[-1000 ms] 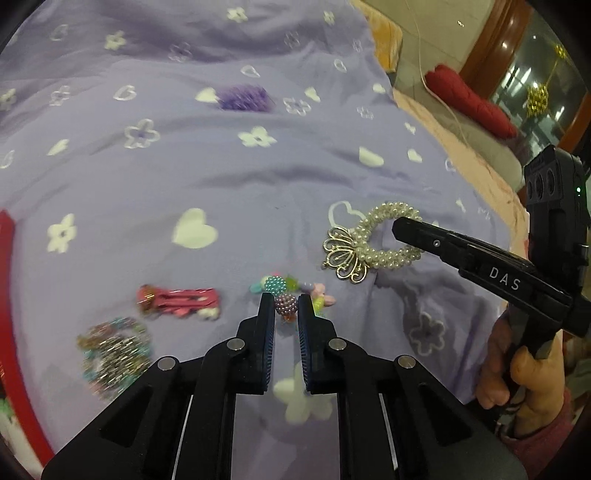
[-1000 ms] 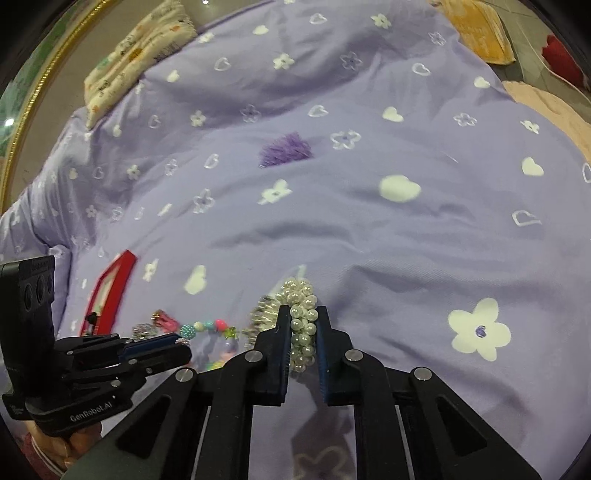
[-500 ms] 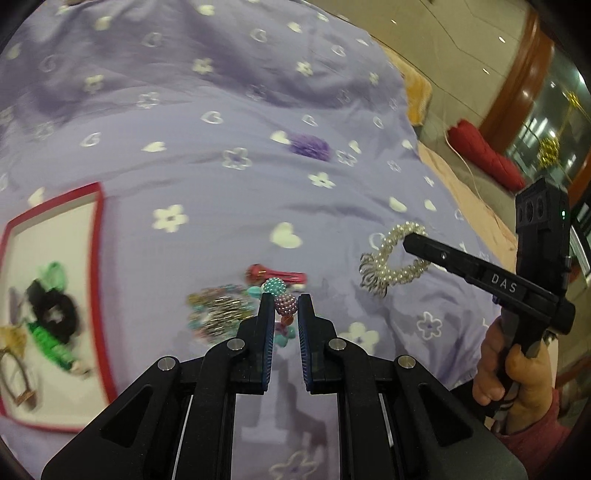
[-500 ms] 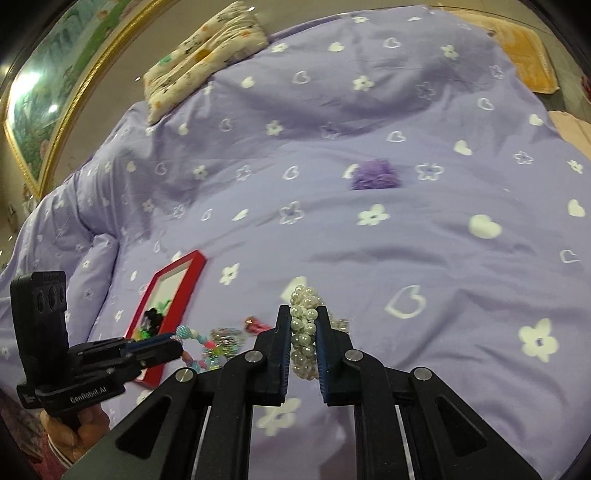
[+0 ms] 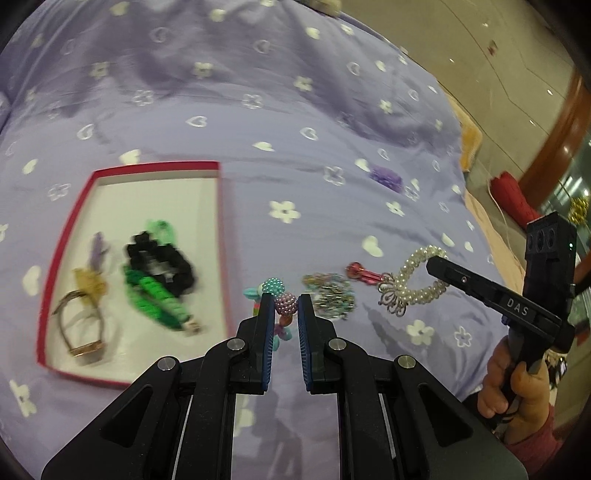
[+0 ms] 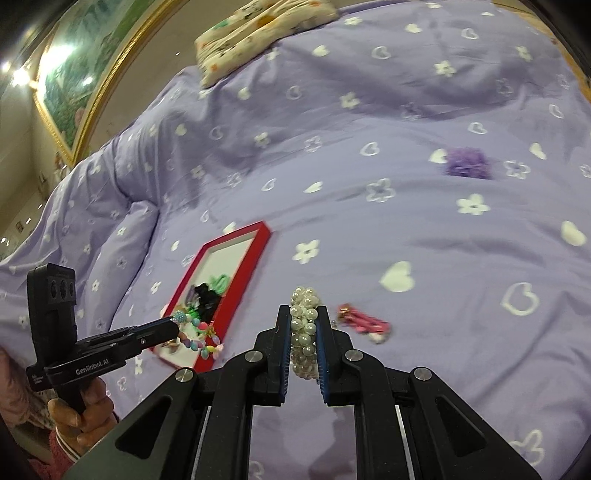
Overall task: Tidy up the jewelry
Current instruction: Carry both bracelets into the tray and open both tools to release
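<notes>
2 grippers, both clamped. Left gripper (image 5: 282,308): fingers (image 5: 265,314) pinched on 1 multicolour bead bracelet (image 5: 285,303) w/ pink and teal bobble beads, strand hanging down off the tips, near the box's right rim. Right gripper (image 6: 303,326): fingers (image 6: 282,332) shut on 1 pearl bracelet (image 6: 303,325), double-row white pearls w/ silver filigree charm, loop edge-on between the pads, long axis running along the fingers. Lying on purple bed cover (image 5: 258,147): 1 pink hair clip (image 6: 364,322), long axis roughly L-R; 1 blurry beaded bundle (image 5: 328,293). Left: 1 red-rimmed box (image 5: 219,206), white inside, several pieces in it – black, green, gold; count unclear. Farther: 1 purple scrunchie (image 6: 467,162). At bed head, 1 floral pillow (image 6: 258,26).
</notes>
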A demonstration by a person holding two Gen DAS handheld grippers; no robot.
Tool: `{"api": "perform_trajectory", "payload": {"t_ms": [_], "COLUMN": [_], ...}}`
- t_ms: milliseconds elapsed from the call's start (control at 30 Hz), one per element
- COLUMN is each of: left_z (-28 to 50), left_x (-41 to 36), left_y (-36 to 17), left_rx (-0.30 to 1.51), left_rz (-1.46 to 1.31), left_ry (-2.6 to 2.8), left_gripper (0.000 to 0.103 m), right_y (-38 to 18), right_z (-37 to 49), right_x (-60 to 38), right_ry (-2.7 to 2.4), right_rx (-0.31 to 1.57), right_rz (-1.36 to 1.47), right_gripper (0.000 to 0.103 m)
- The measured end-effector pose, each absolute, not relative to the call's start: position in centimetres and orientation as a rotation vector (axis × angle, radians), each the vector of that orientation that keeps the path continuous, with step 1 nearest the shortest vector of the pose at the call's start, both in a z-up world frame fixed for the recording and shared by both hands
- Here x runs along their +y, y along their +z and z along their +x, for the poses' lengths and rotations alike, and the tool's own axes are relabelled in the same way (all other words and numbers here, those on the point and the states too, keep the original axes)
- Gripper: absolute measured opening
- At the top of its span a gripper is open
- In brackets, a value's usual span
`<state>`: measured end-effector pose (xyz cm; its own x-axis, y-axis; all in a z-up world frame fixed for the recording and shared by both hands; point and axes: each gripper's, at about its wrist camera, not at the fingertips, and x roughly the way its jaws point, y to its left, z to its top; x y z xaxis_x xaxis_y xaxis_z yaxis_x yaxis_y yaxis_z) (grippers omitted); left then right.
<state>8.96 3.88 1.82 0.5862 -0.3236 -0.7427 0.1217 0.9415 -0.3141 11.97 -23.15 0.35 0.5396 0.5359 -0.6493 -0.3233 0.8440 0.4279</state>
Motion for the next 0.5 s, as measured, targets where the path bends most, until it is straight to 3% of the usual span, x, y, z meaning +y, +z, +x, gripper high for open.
{"api": "perform_trajectory", "payload": {"t_ms": [500], "left_z": [7.9], "left_x": [11.0], "left_y": [1.1], "left_rx": [0.895], "left_rz": [-0.313], "left_ry": [-0.130], "left_gripper": [0.011], "right_y": [0.8], "right_z": [12.4], "right_x": [-12.8], "right_ry": [0.716], "right_rx": [0.876], "right_rz": [0.187], "right_gripper": [0.012]}}
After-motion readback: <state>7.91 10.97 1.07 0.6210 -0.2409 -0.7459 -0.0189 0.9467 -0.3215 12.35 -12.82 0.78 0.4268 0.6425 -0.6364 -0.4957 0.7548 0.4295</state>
